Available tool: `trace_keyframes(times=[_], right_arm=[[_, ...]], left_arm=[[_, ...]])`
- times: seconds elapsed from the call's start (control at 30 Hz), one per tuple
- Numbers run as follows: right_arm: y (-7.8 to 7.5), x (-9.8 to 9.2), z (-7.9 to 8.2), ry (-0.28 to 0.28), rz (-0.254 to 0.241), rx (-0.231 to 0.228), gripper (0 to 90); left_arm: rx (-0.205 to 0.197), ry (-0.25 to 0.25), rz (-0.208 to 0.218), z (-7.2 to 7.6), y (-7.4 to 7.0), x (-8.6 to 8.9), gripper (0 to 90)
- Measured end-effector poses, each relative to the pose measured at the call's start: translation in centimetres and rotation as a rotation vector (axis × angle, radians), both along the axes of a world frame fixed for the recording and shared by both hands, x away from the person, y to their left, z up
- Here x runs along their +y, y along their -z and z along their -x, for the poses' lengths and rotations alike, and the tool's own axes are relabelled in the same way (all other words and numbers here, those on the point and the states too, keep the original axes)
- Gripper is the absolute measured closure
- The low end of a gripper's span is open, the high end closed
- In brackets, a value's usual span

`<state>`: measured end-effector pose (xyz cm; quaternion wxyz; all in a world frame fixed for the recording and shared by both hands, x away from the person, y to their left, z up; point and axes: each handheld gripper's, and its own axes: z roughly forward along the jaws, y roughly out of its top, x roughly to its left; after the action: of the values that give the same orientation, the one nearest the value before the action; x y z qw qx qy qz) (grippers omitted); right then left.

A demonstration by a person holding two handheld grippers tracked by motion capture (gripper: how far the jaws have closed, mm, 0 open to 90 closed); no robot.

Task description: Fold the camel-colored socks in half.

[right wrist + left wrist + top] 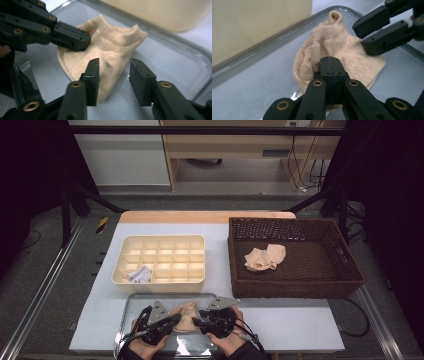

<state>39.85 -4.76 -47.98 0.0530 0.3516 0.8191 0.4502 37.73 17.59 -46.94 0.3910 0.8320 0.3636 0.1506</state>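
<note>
1. I see the beige sock [185,316] lying crumpled on the clear tray [131,302] at the near edge of the worktop [280,320], just in front of the cream divided box [160,259].
2. My left hand-held gripper [331,65] has its jaws pressed together, pinching a fold of the sock.
3. My right hand-held gripper [113,75] stands spread, the sock's edge between its jaws, unpressed.
</note>
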Motion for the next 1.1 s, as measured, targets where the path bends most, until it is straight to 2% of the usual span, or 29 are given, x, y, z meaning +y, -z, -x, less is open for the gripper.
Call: trace_keyframes(times=[0.1,0.13,0.2,0.23,0.3,0.47,0.5,0.53,0.57,0.63,0.7,0.83,0.93,1.0,1.1], right_arm=[[0.3,0.4,0.0,-0.002,0.018,0.025,60.1],[0.6,0.6,0.0,-0.015,0.004,0.04,69.8],[0.6,0.6,-0.1,-0.016,-0.004,0.051,73.1],[0.5,0.4,-0.1,-0.024,-0.018,0.055,83.3],[0.3,0.0,-0.2,-0.023,-0.031,0.071,83.9],[-0.4,-1.4,-0.6,0.007,-0.038,0.063,84.0],[-0.7,-2.2,-0.7,0.031,-0.017,0.053,83.9],[-0.7,-2.2,-0.7,0.031,-0.017,0.053,83.9],[-0.6,-2.6,-0.7,0.047,0.018,0.037,83.8],[-0.3,-2.9,-0.6,0.066,0.052,0.024,83.3],[-0.3,-3.0,-0.6,0.071,0.049,0.028,82.8],[-0.6,-3.6,-0.5,0.075,0.017,0.013,75.1],[-0.7,-4.1,-0.4,0.081,0.004,0.009,73.3],[-0.7,-4.2,-0.4,0.083,0.003,0.012,72.7],[-0.1,-4.1,-0.5,0.083,0.022,0.02,72.2]], left_arm=[[0.007,0.0,0.009,-0.2,0.1,0.1,89.0],[0.012,-0.002,0.013,-0.2,0.1,0.1,89.0],[0.013,-0.003,0.013,-0.2,0.0,0.1,89.0],[0.012,-0.005,0.01,-0.3,0.0,0.0,89.0],[0.014,-0.006,0.01,-0.4,0.0,-0.2,89.0],[0.009,0.017,0.023,-0.7,0.0,-1.8,88.1],[0.002,0.025,0.023,-0.8,0.0,-2.6,87.1],[0.003,0.026,0.028,-0.8,0.1,-2.9,87.1],[0.004,0.026,0.044,-1.1,0.3,-3.8,87.1],[-0.006,0.018,0.046,-1.2,0.5,-4.1,87.5],[-0.008,0.016,0.05,-1.3,0.5,-4.2,87.6],[-0.009,0.031,0.09,-1.3,-0.3,-3.8,82.8],[-0.016,0.037,0.096,-1.3,-0.7,-3.9,82.4],[-0.021,0.052,0.095,-1.3,-0.8,-4.3,82.8],[-0.02,0.051,0.033,-1.4,-0.1,-5.2,84.4]])
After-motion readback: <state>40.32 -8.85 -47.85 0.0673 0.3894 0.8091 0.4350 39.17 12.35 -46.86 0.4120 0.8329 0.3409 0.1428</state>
